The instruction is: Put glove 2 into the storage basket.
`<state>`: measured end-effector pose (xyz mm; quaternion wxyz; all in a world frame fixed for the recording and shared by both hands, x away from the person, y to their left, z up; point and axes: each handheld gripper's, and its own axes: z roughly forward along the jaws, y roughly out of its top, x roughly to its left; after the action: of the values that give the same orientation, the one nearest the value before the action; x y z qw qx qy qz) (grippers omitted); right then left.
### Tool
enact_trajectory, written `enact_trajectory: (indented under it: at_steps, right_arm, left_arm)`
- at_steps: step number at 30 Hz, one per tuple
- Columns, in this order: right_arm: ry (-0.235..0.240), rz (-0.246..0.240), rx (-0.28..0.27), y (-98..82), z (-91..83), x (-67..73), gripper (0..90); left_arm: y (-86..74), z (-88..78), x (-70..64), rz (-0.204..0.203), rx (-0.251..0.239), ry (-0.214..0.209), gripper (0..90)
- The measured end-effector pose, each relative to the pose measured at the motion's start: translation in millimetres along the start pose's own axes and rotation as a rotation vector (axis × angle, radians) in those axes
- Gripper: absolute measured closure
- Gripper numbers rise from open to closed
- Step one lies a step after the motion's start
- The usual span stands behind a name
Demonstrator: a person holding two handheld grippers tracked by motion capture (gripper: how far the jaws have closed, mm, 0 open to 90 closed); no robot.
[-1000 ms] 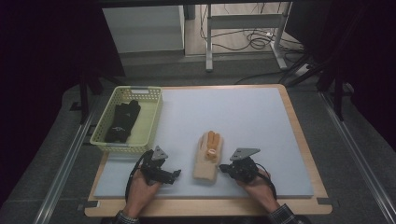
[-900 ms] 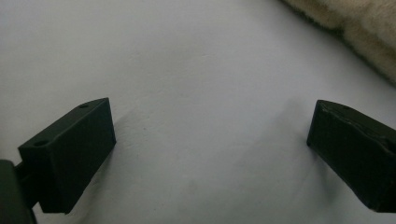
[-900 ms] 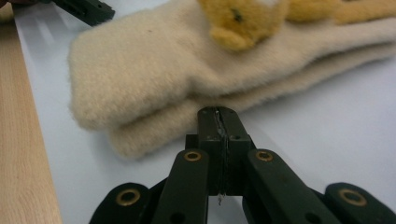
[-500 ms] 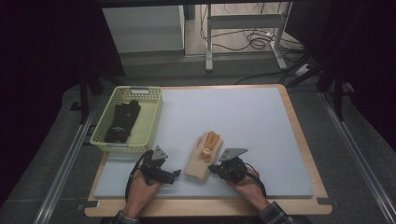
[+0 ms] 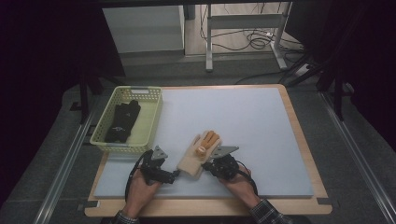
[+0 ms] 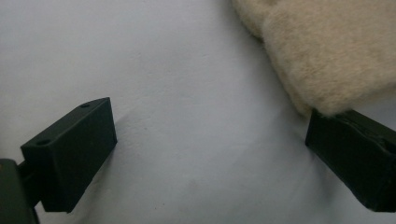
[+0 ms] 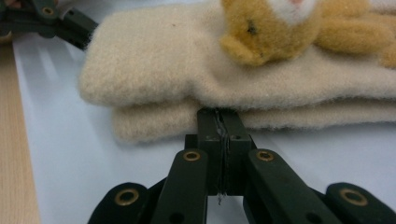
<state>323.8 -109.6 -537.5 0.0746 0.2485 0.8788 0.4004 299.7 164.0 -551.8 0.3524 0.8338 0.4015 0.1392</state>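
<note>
We see a cream glove (image 5: 198, 154) with an orange plush animal (image 5: 208, 139) on its finger end lying on the pale blue mat (image 5: 261, 126), near the mat's front edge and a little left of its middle; its fingers point toward 1 o'clock and its cuff toward 7 o'clock. Our left gripper (image 5: 173, 176) sits at the cuff's 8 o'clock side with its jaws spread wide; in the left gripper view the mat lies bare between them and the cuff's corner just meets the tip of the jaw on the right (image 6: 327, 116). Our right gripper (image 5: 208, 163) is at the glove's 4 o'clock side, jaws pressed fully together with nothing between them, their tips touching the edge of the lower layer of the glove (image 7: 219, 112). In the right gripper view the glove shows as two stacked layers, with the animal's face at 1 o'clock and the left gripper at the cuff at 10 o'clock. A yellow-green basket (image 5: 154, 112) stands at the mat's 9 o'clock edge, well apart from the cream glove, with a black glove (image 5: 122, 122) inside.
</note>
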Motion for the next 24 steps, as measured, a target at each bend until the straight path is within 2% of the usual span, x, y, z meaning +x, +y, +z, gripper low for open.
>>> enact_trajectory:
  at_steps: [11, 14, 24]
  right_arm:
    - [-0.007, 0.004, 0.000, 3.6, 4.4, -1.0, 87.1]
    - [-0.008, 0.006, -0.002, 4.2, 5.2, -0.3, 86.4]
    - [-0.004, -0.008, 0.002, 10.6, 12.7, 4.8, 83.8]
  left_arm:
    - [-1.5, -2.7, -1.1, -0.001, 0.003, 0.006, 4.5]
    - [-5.6, -6.7, 0.4, 0.014, 0.002, -0.006, 4.9]
    - [-6.2, -6.6, 0.3, 0.021, 0.004, -0.009, 3.9]
